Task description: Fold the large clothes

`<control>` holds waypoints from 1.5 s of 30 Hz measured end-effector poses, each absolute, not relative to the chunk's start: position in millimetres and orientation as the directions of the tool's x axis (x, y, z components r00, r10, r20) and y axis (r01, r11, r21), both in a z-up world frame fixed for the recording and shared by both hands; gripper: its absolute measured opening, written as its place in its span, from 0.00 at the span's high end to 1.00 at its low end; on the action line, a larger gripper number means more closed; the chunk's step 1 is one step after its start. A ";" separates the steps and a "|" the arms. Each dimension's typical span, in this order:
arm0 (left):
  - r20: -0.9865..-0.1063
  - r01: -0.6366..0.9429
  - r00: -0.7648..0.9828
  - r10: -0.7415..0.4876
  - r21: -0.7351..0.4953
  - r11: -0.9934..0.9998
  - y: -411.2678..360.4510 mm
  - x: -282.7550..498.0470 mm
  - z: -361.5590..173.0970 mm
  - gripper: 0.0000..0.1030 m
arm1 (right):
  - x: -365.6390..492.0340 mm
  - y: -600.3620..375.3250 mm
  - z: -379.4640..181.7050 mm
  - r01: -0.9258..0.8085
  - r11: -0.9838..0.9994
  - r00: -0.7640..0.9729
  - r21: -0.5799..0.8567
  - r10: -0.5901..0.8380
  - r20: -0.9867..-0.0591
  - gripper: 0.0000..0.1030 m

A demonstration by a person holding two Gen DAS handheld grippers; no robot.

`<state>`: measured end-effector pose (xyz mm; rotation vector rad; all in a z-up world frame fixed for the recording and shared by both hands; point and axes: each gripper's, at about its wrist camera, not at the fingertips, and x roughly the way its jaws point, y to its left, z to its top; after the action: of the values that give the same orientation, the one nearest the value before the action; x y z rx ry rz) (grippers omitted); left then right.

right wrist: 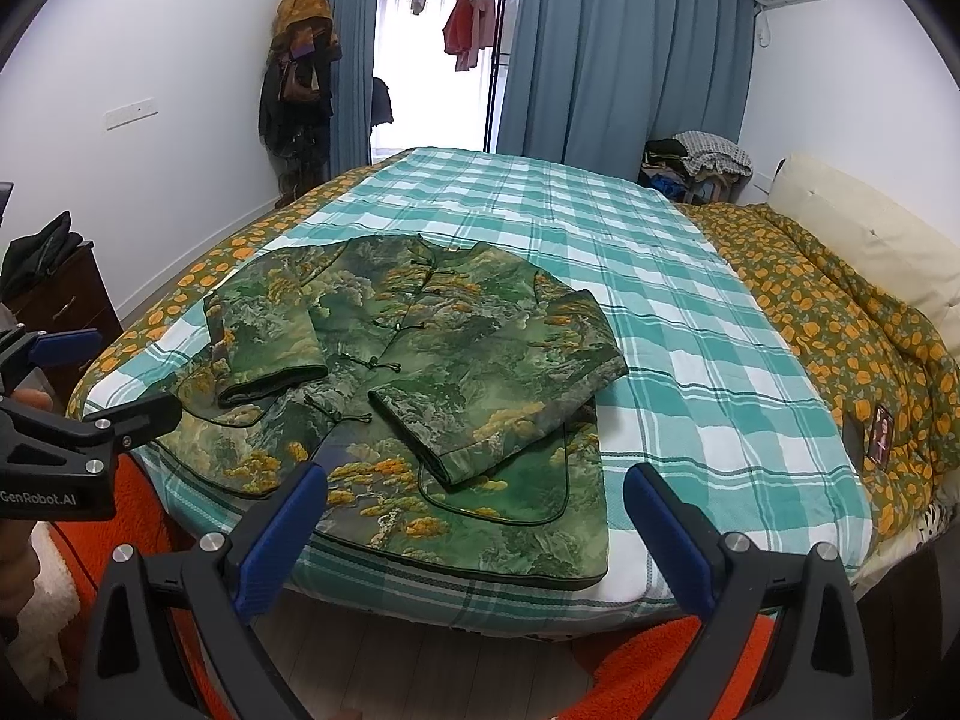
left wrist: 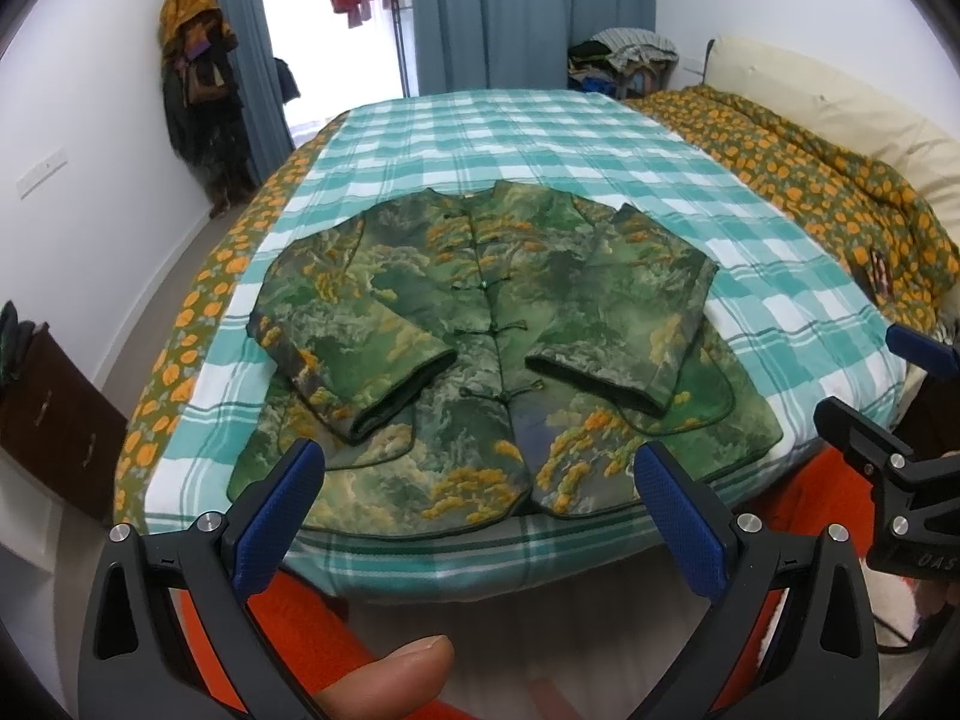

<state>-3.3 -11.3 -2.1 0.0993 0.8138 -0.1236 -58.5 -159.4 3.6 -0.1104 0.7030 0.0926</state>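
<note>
Facing the jacket [left wrist: 486, 348] from the foot side of the bed [left wrist: 540, 138], I hold both tongs released and empty, short of the mattress edge. It lies flat on the checked sheet, buttoned front up, both sleeves folded in across the chest, hem nearest me and collar away, so its long axis runs straight ahead. My left tongs [left wrist: 480, 501] sit square before the hem; my right tongs [right wrist: 477, 519] face its right corner.

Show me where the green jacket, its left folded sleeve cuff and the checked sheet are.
green jacket [left wrist: 498, 360]: left wrist view, front placket at mid chest.
left folded sleeve cuff [left wrist: 396, 396]: left wrist view, dark cuff edge.
checked sheet [right wrist: 690, 312]: right wrist view, bare area right of the jacket.
</note>
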 end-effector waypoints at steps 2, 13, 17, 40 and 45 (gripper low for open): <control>-0.731 0.148 0.679 -0.071 0.041 0.988 -10.9 -3.1 -2.4 0.00 | -58.6 -159.4 3.6 -0.120 0.990 0.758 -0.070 0.046 -0.651 0.02; -0.738 0.139 0.672 -0.057 0.050 0.989 -8.1 -2.7 -9.5 0.00 | -53.3 -166.9 1.0 -0.099 0.993 0.741 -0.060 0.034 -0.671 0.02; -0.739 0.138 0.672 -0.055 0.052 0.989 -7.5 -2.9 -10.1 0.00 | -51.2 -167.1 -2.3 -0.160 0.987 0.712 0.005 0.119 -0.692 0.02; -0.734 0.097 0.679 0.025 0.124 0.988 0.0 -14.9 -17.0 0.00 | 114.6 -101.9 -157.5 -0.486 0.841 0.537 -0.240 0.070 -0.841 0.43; -0.750 0.102 0.662 -0.023 0.059 0.993 15.4 -15.6 -24.5 0.00 | 117.1 -129.7 -126.2 -0.390 0.918 0.539 -0.065 0.170 -0.825 0.86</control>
<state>-15.6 15.4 -24.5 0.0990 0.8454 -0.0709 117.1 -129.7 -126.2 -0.2544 0.9464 0.3372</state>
